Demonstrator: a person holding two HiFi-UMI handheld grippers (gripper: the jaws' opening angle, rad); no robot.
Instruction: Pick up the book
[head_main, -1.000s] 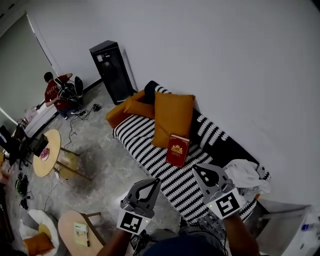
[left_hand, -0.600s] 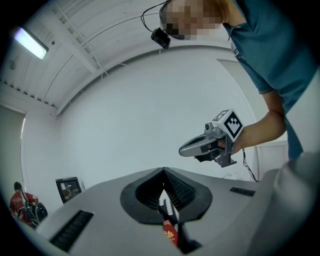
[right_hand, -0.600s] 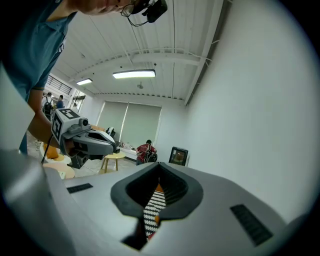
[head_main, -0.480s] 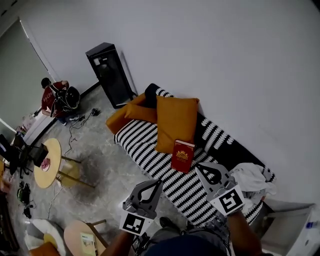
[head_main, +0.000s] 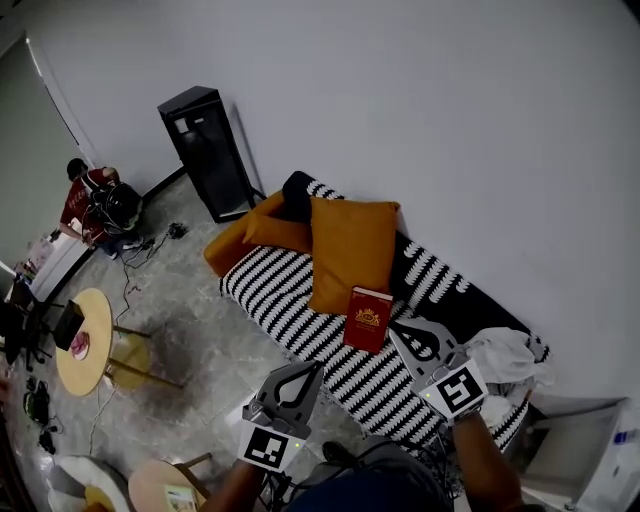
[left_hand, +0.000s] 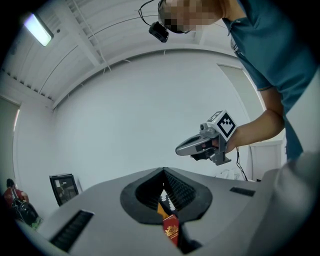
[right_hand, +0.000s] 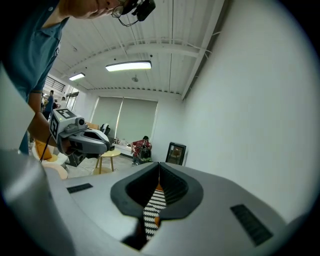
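Observation:
A red book (head_main: 367, 320) with a gold emblem stands on the black-and-white striped sofa (head_main: 300, 300), leaning against an upright orange cushion (head_main: 347, 250). My right gripper (head_main: 402, 334) is shut and empty, its tip just right of the book and short of it. My left gripper (head_main: 311, 369) is shut and empty too, lower and over the floor in front of the sofa. In the left gripper view the book (left_hand: 171, 234) shows through the slit under the jaws (left_hand: 164, 172), with the right gripper (left_hand: 179, 149) at the right. The right gripper view looks over its jaws (right_hand: 159, 165) at striped fabric.
A tall black cabinet (head_main: 205, 150) stands by the wall left of the sofa. More orange cushions (head_main: 250, 235) lie at the sofa's left end, a white cloth (head_main: 505, 355) at its right end. Round yellow tables (head_main: 80, 340) and a crouching person (head_main: 88, 200) are far left.
Both grippers have moved forward toward the sofa, staying shut. The right gripper's tip now stands closer to the book's right side.

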